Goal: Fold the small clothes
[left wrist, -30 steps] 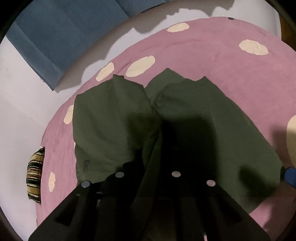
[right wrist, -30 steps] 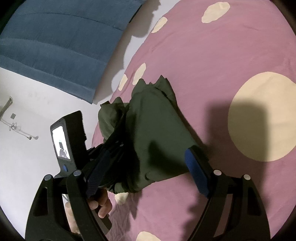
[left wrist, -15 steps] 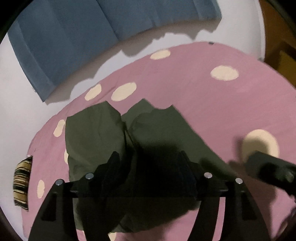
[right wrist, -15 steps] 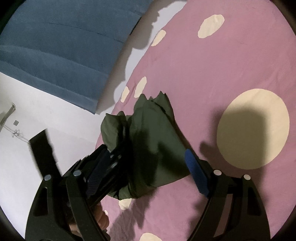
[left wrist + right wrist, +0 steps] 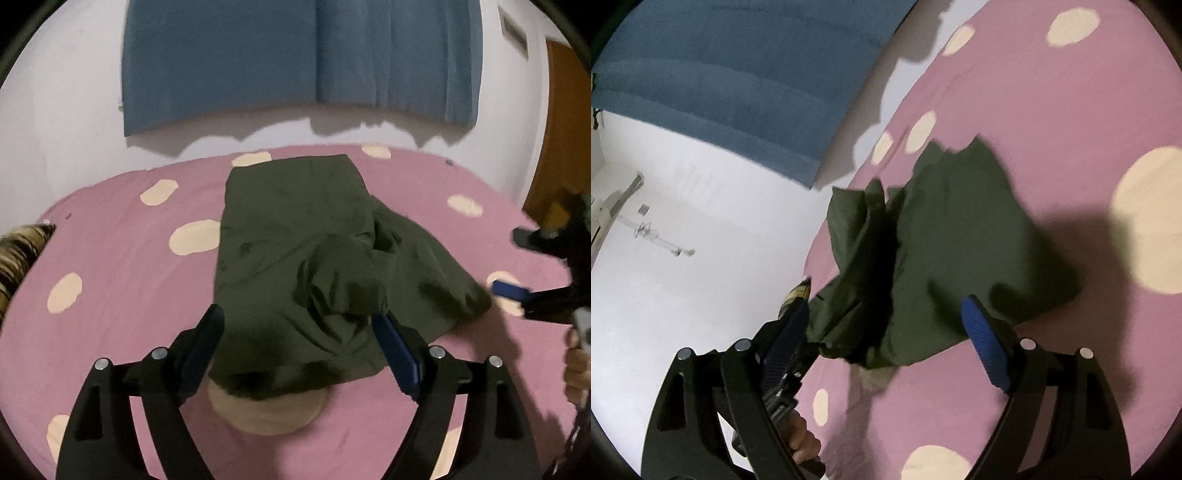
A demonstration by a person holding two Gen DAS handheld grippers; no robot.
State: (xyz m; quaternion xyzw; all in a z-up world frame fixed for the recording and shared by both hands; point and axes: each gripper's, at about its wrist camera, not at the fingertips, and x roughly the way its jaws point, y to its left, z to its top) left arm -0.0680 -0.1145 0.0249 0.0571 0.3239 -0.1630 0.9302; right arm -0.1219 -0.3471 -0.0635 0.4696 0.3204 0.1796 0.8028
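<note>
Under the green garment [image 5: 314,266], a cream dot [image 5: 266,417] is half hidden.

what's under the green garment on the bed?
The green garment lies on the pink spotted bedspread. One cream spot shows partly beneath its near edge; anything else under it is covered.

A bed with a pink cream-spotted sheet [image 5: 122,258] carried a rumpled dark green garment [image 5: 314,266] at its centre; a striped cushion [image 5: 18,254] lay at nine o'clock.
</note>
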